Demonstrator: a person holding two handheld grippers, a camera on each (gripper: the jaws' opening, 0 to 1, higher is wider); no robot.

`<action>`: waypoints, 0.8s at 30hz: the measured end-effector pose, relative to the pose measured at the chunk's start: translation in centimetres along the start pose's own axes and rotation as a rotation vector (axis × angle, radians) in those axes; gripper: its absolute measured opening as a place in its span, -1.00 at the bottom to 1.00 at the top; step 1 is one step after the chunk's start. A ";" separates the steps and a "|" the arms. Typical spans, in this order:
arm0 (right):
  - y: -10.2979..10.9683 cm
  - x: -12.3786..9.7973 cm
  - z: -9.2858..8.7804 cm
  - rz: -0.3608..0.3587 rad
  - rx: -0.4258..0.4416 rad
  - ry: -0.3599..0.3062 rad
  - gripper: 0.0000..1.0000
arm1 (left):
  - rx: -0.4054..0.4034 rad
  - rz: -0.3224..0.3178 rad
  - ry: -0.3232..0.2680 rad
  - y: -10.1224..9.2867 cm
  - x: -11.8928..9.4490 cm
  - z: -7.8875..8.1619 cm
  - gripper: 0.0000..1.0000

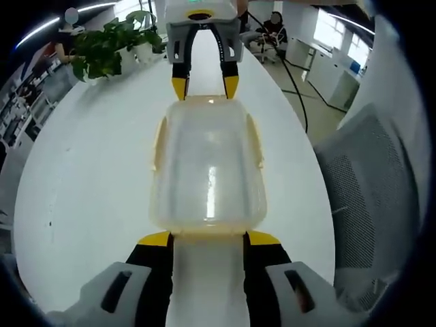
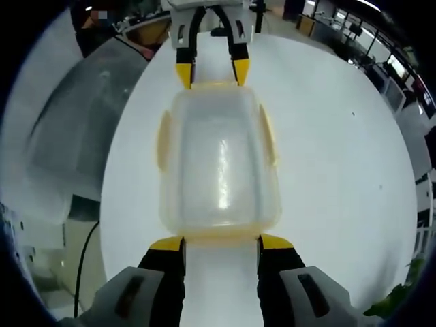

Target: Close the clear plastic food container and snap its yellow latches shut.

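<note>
So there's a big round white table [image 1: 88, 197], and pretty much dead centre on it sits the clear plastic food container [image 1: 208, 167] with its lid on. Off to one side of the table there's a grey mesh office chair [image 1: 371, 177], and at the far edge in the left gripper view a leafy green potted plant [image 1: 112, 44] in a white pot.

The container has pale yellow latches: the long-side ones [image 1: 159, 143] lie flat against the walls, and there's a yellow strip along each short end too.

The two grippers face each other across the box, one at each short end. The left gripper [image 1: 208, 238], black with yellow tips, has its jaws spread wide, the tips right up at the near end latch, nothing pinched between them. The right gripper [image 2: 221, 243] is the same deal at the opposite end: jaws apart, yellow tips at the container's edge, not clamped on anything.
</note>
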State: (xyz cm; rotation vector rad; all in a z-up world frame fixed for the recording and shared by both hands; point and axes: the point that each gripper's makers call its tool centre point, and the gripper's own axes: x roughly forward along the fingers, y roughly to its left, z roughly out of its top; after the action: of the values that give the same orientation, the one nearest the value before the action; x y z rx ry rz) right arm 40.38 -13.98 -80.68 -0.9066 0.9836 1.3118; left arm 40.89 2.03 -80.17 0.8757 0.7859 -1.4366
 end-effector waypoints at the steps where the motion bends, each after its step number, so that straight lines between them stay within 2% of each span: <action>1: 0.0 0.0 -0.1 0.000 0.006 0.002 -0.20 | 0.002 0.000 -0.002 0.0 0.0 0.0 -0.19; 3: 0.0 0.0 -0.3 0.007 0.029 0.011 -0.20 | -0.012 -0.022 0.002 -0.3 0.2 -0.3 -0.09; 6: -0.1 0.0 -0.6 -0.010 0.030 0.019 -0.02 | -0.011 -0.023 0.000 -0.5 0.2 -0.7 0.08; 11: 0.3 -0.4 -0.8 -0.004 0.062 0.007 0.07 | -0.030 -0.022 0.009 -1.0 -0.2 -1.4 0.09; 17: 0.7 -1.3 -1.3 -0.013 0.092 0.005 0.15 | -0.073 -0.011 -0.009 -1.1 -1.1 -1.6 0.12; 24: 0.5 -2.9 -0.6 -0.041 0.203 -0.054 0.16 | -0.182 0.012 -0.080 -0.6 -2.7 -0.4 0.14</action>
State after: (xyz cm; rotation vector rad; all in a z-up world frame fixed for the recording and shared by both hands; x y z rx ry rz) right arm 39.78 -15.47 -78.13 -0.7284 1.0301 1.1730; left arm 40.29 3.71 -78.07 0.6792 0.8355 -1.3577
